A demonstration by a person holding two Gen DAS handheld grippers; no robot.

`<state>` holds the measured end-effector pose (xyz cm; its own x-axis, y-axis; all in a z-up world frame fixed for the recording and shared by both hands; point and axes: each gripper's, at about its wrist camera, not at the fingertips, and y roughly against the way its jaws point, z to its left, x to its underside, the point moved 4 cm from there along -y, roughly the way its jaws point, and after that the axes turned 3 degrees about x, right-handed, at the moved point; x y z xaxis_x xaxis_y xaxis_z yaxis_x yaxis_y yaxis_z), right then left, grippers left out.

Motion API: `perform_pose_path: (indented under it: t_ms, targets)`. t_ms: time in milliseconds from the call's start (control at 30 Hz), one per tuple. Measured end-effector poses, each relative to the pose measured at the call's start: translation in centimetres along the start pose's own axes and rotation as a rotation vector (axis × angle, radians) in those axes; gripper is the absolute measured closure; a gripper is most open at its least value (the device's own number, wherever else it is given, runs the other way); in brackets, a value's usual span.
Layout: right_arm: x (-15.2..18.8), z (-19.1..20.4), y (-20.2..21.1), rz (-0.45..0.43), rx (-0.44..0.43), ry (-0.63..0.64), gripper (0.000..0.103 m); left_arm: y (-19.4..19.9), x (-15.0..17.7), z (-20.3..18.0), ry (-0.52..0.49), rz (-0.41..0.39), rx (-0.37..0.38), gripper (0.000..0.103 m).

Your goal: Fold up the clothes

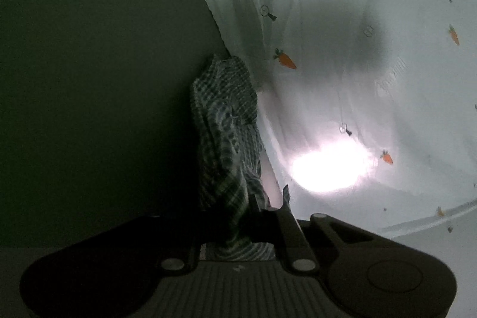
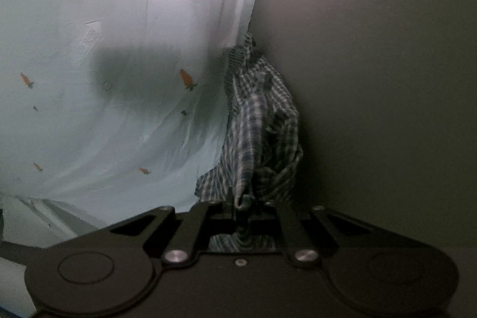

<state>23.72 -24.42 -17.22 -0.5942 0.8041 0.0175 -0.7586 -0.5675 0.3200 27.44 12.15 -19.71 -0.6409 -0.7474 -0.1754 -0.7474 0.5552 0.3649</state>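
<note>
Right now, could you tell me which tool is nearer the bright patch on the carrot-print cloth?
Left, probably. The bright patch lies just right of the left tool; from the right tool it sits far ahead, up-left. Both grip checked fabric.

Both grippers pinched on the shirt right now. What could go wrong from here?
1. The left gripper and right gripper each clamp only a bunched plaid part of the white carrot-print shirt; it may slip out.
2. The fabric hangs creased, so a fold could set crooked.
3. Glare hides part of the cloth.
</note>
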Motion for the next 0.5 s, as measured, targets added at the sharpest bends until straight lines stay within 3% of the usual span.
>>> perform_pose_path:
  t_ms: [267,500]
  targets:
    - [4.1,-1.1,7.5,0.081,0.020,-0.175,0.097,8.1,5.8,-0.7,0.081,0.025,0.007,0.090]
    - [4.7,-1.4,7.0,0.085,-0.005,-0.284,0.097,8.9,5.9,0.6,0.136,0.002,0.002,0.090]
